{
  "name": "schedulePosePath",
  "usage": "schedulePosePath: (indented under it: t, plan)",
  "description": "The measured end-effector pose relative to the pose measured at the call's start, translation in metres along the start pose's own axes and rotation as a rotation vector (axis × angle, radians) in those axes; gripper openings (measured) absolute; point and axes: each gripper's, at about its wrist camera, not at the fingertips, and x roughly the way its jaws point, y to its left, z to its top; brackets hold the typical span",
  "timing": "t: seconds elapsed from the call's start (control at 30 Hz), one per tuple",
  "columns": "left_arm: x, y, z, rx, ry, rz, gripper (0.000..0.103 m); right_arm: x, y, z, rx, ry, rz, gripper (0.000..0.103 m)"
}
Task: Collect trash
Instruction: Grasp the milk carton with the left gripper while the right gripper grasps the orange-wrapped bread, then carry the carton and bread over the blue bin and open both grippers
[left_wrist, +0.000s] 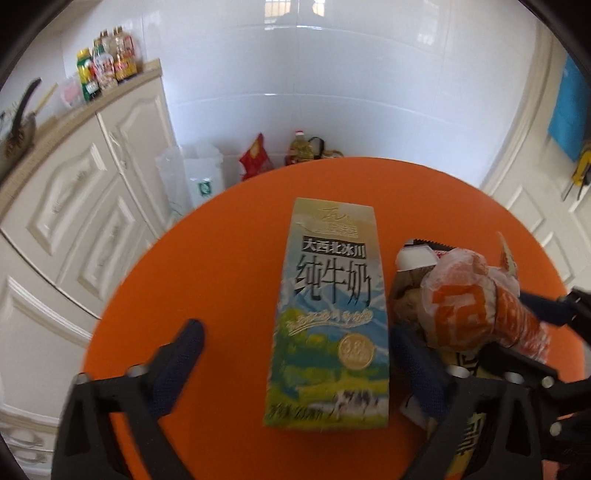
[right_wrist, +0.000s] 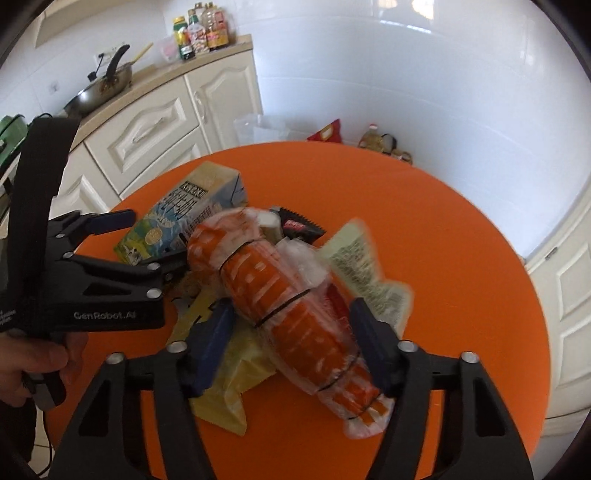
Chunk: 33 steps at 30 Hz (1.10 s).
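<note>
A milk carton (left_wrist: 330, 317) lies flat on the round orange table (left_wrist: 229, 258). My left gripper (left_wrist: 295, 350) is open, its fingers on either side of the carton, not touching it. The carton also shows in the right wrist view (right_wrist: 184, 221), with the left gripper (right_wrist: 147, 240) around it. My right gripper (right_wrist: 291, 332) is shut on a rolled orange-and-white plastic bag (right_wrist: 291, 295) bound with black bands, held above the trash pile. The bag also shows in the left wrist view (left_wrist: 469, 306).
Under the bag lie a yellow wrapper (right_wrist: 229, 376), a pale green packet (right_wrist: 365, 269), a black snack wrapper (right_wrist: 299, 225) and a small white box (left_wrist: 417, 256). Cream cabinets (left_wrist: 74, 221) stand left. Bags and an oil bottle (left_wrist: 301, 147) sit on the floor beyond the table.
</note>
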Motion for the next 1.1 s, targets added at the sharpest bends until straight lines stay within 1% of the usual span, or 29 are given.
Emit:
schedulePosePath:
  t: [0.03,0.07,0.1,0.13,0.17,0.2,0.27,0.37,0.5,0.53,0.63,0.7,0.73,0.77,0.8,0.83,0.87,0.93,1.0,1.03,1.1]
  plan:
    - [0.004,0.0,0.005,0.003,-0.001,0.006,0.066,-0.001,0.001,0.0,0.001,-0.003,0.001,0.058]
    - [0.007,0.001,0.01,0.006,-0.01,-0.004,0.046,-0.003,0.002,-0.002,0.0,-0.007,0.004,0.054]
    - [0.01,0.003,0.014,0.002,-0.013,-0.004,0.046,-0.004,0.002,-0.003,0.002,-0.009,0.009,0.051]
    - [0.015,0.006,0.021,-0.011,-0.01,-0.035,0.046,-0.007,0.001,-0.004,0.008,-0.011,0.016,0.049]
    - [0.016,0.009,0.023,-0.02,-0.009,-0.048,0.046,-0.011,-0.001,-0.007,0.024,-0.016,0.036,0.046]
    - [0.019,0.012,0.027,-0.023,-0.01,-0.046,0.046,-0.013,-0.003,-0.008,0.038,-0.02,0.053,0.044]
    - [0.023,0.015,0.033,-0.028,-0.019,-0.042,0.045,-0.02,-0.006,-0.014,0.065,-0.031,0.073,0.042]
    - [0.022,0.024,0.038,-0.048,-0.039,-0.036,0.045,-0.029,-0.006,-0.02,0.088,-0.043,0.076,0.039]
    - [0.021,0.031,0.044,-0.068,-0.048,-0.043,0.045,-0.044,-0.004,-0.033,0.12,-0.05,0.103,0.038]
    - [0.023,0.031,0.046,-0.064,-0.049,-0.044,0.046,-0.046,-0.001,-0.036,0.113,-0.045,0.1,0.038]
    - [0.02,0.03,0.031,-0.058,-0.041,-0.05,0.046,-0.044,0.012,-0.045,0.071,-0.009,0.048,0.038]
    - [0.018,0.027,0.02,-0.058,-0.032,-0.057,0.046,-0.037,0.017,-0.048,0.045,0.01,0.023,0.04]
    - [0.02,0.028,0.019,-0.062,-0.027,-0.059,0.046,-0.033,0.019,-0.05,0.031,0.015,-0.001,0.04]
    - [0.023,0.029,0.021,-0.067,-0.025,-0.064,0.046,-0.031,0.019,-0.051,0.025,0.016,-0.008,0.04]
    - [0.026,0.032,0.021,-0.071,-0.026,-0.066,0.046,-0.029,0.019,-0.051,0.023,0.012,-0.003,0.038]
    - [0.027,0.033,0.023,-0.074,-0.029,-0.067,0.046,-0.028,0.018,-0.052,0.029,0.011,0.005,0.037]
    - [0.028,0.034,0.024,-0.077,-0.036,-0.07,0.046,-0.028,0.017,-0.053,0.032,0.011,0.007,0.032]
    - [0.029,0.038,0.029,-0.078,-0.054,-0.068,0.045,-0.036,0.016,-0.056,0.047,0.001,0.027,0.032]
    - [0.033,0.04,0.034,-0.079,-0.072,-0.066,0.045,-0.051,0.012,-0.064,0.104,-0.034,0.117,0.031]
    - [0.035,0.042,0.04,-0.079,-0.079,-0.067,0.045,-0.056,0.012,-0.065,0.122,-0.044,0.144,0.031]
    - [0.032,0.047,0.042,-0.08,-0.093,-0.068,0.045,-0.064,0.013,-0.07,0.142,-0.065,0.164,0.031]
